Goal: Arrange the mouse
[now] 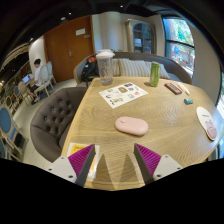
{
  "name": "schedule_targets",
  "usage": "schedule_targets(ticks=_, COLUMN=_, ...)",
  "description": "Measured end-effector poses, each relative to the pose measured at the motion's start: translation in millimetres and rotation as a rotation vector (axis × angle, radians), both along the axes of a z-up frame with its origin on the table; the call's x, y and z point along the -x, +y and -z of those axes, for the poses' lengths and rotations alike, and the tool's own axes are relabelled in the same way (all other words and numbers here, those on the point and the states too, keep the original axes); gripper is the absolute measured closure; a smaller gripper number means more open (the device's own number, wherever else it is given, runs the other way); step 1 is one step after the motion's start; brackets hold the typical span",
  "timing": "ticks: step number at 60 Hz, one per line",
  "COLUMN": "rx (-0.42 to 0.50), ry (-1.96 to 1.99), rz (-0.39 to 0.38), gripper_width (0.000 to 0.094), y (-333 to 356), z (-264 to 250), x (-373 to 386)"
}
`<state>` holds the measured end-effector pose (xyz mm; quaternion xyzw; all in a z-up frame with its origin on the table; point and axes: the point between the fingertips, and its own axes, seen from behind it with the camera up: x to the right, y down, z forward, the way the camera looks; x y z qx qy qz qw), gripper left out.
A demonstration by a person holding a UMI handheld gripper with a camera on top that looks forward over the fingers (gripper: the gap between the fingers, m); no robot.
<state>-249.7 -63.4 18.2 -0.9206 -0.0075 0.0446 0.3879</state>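
The gripper [114,160] is wide open with nothing held, and the smooth, oval pink mouse [131,125] lies on the wooden table [100,125] just ahead of its fingers. Beyond it are a clear jug [105,66], contents unclear, a flat printed sheet [123,94] and a green bottle [155,72].

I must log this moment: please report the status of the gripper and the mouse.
Gripper open, holding nothing. Pink mouse on wooden table, just ahead of fingers, untouched. Nothing in the way.
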Motion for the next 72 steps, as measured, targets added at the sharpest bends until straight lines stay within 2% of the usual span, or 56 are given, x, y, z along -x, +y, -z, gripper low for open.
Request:
schedule_targets(ticks=5, rx=-0.006, ry=-0.034, rz=0.032, gripper_width=0.0124, y=15.3, z=18.7, x=-28.0)
schedule_targets(ticks=12, rx=-0.020, ry=-0.141, rz=0.026, gripper_width=0.0122, y=30.4, z=34.5, x=-56.8)
schedule_targets(ticks=14, rx=-0.055, ry=-0.122, rz=0.025, gripper_width=0.0123, y=40.0, z=31.0, x=-57.2)
schedule_targets(ticks=23, rx=-0.090, ry=-0.107, rz=0.035, gripper_width=0.0125, y=69.6, z=34.2, x=-63.2)
schedule_targets(ticks=32, rx=-0.095, ry=-0.063, rz=0.096, gripper_width=0.0127, y=90.4, z=34.5, x=-82.4)
schedule_targets(ticks=38, rx=-0.105, ry=-0.065, rz=0.104, gripper_width=0.0127, y=105.4, z=34.2, x=-95.1)
schedule_targets(ticks=43, rx=-0.106, ry=-0.065, rz=0.117, gripper_width=0.0190, y=120.4, z=33.9, x=-104.9)
schedule_targets(ticks=48, rx=-0.111, ry=-0.065, rz=0.132, gripper_width=0.0323, y=133.8, z=34.0, x=-114.6)
schedule_targets(ticks=54, rx=-0.104, ry=-0.065, rz=0.144, gripper_width=0.0368, y=137.4, z=35.2, x=-117.8)
schedule_targets(ticks=64, rx=-0.001, ry=-0.055, rz=0.059, gripper_width=0.0515, y=133.2, z=37.1, x=-107.9)
schedule_targets(ticks=72, rx=0.025, ry=0.019, rz=-0.023, gripper_width=0.0528, y=120.5, z=31.2, x=-97.8)
